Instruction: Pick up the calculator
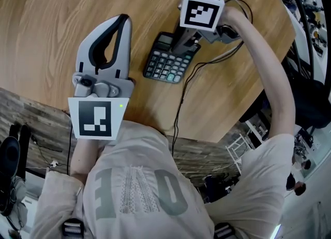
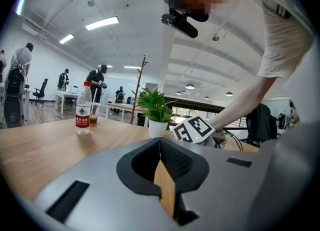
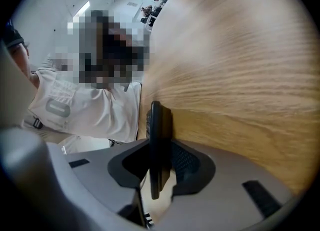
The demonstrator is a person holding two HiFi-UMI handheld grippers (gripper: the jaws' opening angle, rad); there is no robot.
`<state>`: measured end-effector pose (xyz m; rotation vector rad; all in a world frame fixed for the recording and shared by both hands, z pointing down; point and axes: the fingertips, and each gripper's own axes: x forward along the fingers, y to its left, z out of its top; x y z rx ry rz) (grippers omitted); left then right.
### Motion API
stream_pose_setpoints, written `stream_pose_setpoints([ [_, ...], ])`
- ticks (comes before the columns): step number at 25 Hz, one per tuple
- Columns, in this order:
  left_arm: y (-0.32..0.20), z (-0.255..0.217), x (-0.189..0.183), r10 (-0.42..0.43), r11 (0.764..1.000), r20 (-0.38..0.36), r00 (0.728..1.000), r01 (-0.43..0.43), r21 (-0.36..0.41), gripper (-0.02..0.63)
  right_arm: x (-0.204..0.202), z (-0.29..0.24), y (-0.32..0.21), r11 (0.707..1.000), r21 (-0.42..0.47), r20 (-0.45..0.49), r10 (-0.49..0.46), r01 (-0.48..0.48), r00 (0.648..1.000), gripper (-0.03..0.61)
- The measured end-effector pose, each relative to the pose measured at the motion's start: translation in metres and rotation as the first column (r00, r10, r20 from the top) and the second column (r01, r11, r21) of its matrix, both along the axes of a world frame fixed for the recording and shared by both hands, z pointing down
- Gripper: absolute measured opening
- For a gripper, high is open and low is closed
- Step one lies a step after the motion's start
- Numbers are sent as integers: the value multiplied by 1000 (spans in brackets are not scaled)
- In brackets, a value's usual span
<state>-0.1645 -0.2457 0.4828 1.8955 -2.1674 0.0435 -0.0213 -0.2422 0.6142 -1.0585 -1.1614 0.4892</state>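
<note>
A dark calculator [image 1: 165, 64] with grey keys and a small display lies on the wooden table [image 1: 57, 10]. My right gripper [image 1: 182, 46] comes at it from the right, its marker cube hiding the jaws in the head view. In the right gripper view the calculator [image 3: 156, 125] stands edge-on between the jaws, and my right gripper [image 3: 161, 146] is shut on it. My left gripper [image 1: 123, 19] hovers over bare wood left of the calculator, jaws together with nothing in them. The left gripper view shows its tips [image 2: 160, 142] meeting.
A black cable [image 1: 181, 103] runs from the right gripper across the table and over the near edge. Farther along the table stand a water bottle [image 2: 83, 107] and a potted plant [image 2: 156, 110]. Several people stand in the office beyond.
</note>
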Motion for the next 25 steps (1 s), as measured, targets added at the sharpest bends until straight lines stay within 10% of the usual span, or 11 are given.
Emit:
stream_pose_setpoints([
  [17, 9, -32, -10, -20, 997, 39, 999, 17, 69, 9, -1, -14, -2, 990, 121, 45, -72, 66, 996, 101],
  [25, 29, -83, -2, -21, 987, 106, 994, 4, 160, 9, -25, -69, -24, 925, 261, 302, 194, -277, 933, 101],
])
